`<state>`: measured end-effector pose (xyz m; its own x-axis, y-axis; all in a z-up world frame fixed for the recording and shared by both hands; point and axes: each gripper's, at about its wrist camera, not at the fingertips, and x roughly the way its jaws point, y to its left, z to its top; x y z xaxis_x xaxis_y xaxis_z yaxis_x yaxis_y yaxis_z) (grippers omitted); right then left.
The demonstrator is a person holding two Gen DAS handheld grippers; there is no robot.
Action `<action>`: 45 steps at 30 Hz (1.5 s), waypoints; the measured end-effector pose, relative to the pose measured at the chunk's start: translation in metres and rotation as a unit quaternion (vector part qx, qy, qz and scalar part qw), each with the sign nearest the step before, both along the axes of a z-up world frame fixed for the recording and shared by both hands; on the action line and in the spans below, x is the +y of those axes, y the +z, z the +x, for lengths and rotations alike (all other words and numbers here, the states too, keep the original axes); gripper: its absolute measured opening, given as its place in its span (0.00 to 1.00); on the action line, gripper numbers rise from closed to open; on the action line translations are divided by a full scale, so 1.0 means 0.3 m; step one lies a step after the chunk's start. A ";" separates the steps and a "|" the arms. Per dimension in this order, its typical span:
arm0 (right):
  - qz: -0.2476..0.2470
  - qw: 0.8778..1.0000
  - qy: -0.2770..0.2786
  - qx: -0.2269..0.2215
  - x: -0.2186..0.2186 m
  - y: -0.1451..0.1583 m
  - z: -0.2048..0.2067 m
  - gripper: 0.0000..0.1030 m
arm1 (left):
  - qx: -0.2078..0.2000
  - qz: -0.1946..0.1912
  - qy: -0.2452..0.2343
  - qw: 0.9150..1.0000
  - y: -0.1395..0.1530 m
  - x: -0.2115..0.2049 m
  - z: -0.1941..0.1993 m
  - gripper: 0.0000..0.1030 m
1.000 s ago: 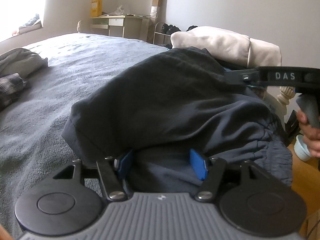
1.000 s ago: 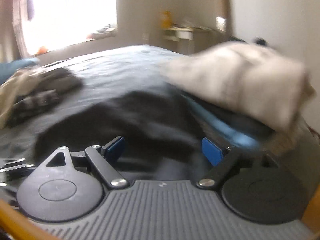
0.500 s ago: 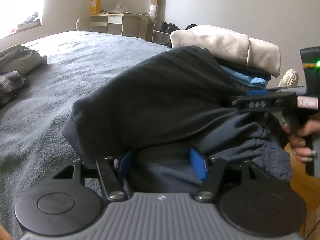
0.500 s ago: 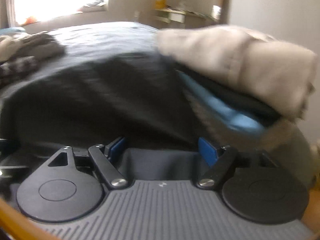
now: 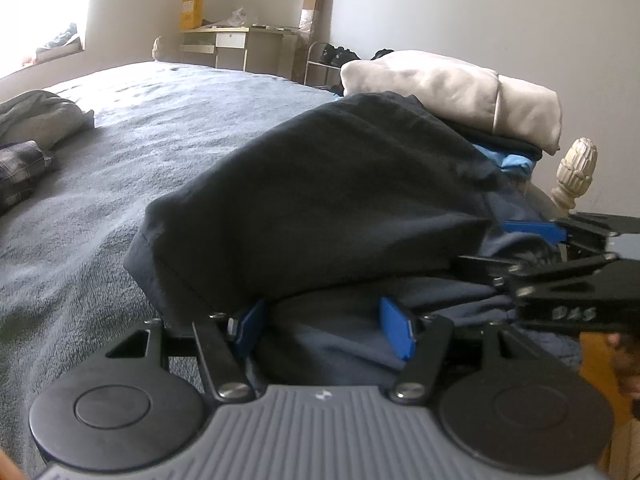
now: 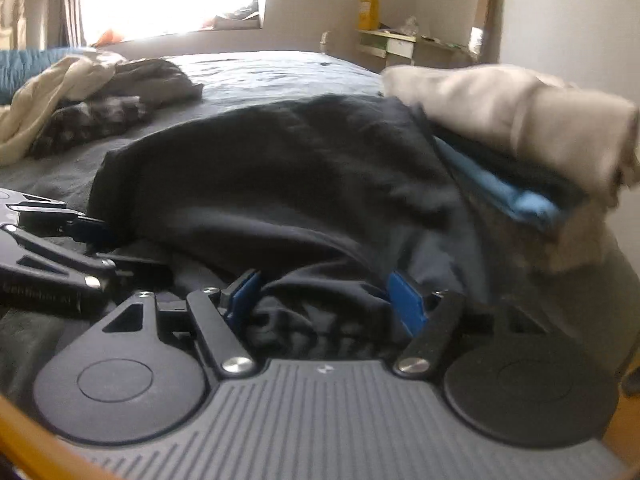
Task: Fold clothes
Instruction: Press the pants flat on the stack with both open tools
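The dark garment (image 5: 320, 208) is spread on the grey bed (image 5: 120, 160) — bunched fabric is straddled by both grippers. The left gripper (image 5: 324, 326) is held spread; the right gripper (image 6: 326, 300) has just been closing, grip unclear.

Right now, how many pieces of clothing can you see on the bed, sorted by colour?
Dark navy: 1, the dark garment at the grippers.
Cream: 2, the folded cream top on the stack and a loose cream cloth.
Blue: 1, the blue layer in the stack.
Grey: 1, the grey garment.
Plaid: 1, the plaid piece.
Total: 6 that can be told apart; the stack may hide more.
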<state>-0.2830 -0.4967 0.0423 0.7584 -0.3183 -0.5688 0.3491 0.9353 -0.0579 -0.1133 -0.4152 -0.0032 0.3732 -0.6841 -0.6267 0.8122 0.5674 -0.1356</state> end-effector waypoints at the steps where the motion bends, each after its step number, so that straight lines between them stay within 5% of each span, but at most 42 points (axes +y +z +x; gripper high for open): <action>1: 0.007 1.000 -0.005 -0.003 -0.008 0.005 -0.019 0.68 | 0.001 0.000 0.001 1.000 0.000 0.000 0.001 0.63; 6: 0.004 1.000 -0.029 0.002 0.013 0.053 -0.028 0.68 | 0.008 -0.005 0.002 1.000 -0.002 0.006 0.009 0.63; 12: -0.058 0.996 -0.012 -0.059 -0.013 0.136 0.079 0.69 | 0.002 -0.001 0.007 1.000 0.004 0.009 -0.009 0.63; 17: -0.053 0.998 -0.021 0.034 -0.117 -0.026 0.292 0.69 | 0.014 -0.006 0.005 1.000 -0.004 0.057 -0.030 0.63; 22: -0.011 0.999 -0.035 0.001 -0.156 -0.069 0.260 0.71 | 0.035 0.000 -0.009 0.999 -0.006 0.148 -0.061 0.62; 25: -0.039 0.999 -0.032 0.003 -0.132 -0.080 0.263 0.72 | 0.062 -0.006 0.005 0.998 0.030 0.205 -0.062 0.49; 27: -0.051 0.998 -0.029 0.000 -0.125 -0.084 0.261 0.72 | 0.058 -0.037 0.014 0.998 0.073 0.245 -0.074 0.23; 32: -0.027 0.999 -0.031 -0.032 -0.150 -0.107 0.230 0.72 | 0.009 -0.075 0.005 0.997 0.159 0.226 -0.072 0.02; 36: -0.029 0.998 -0.038 -0.051 -0.146 -0.117 0.218 0.72 | 0.013 -0.075 -0.023 0.997 0.109 0.120 0.001 0.01; 40: -0.034 0.997 -0.038 -0.056 -0.143 -0.122 0.215 0.72 | 0.014 -0.033 -0.004 0.999 0.023 0.050 0.094 0.02; 45: -0.034 0.997 -0.035 -0.061 -0.146 -0.126 0.210 0.72 | 0.067 -0.076 0.062 0.993 0.042 0.137 0.196 0.01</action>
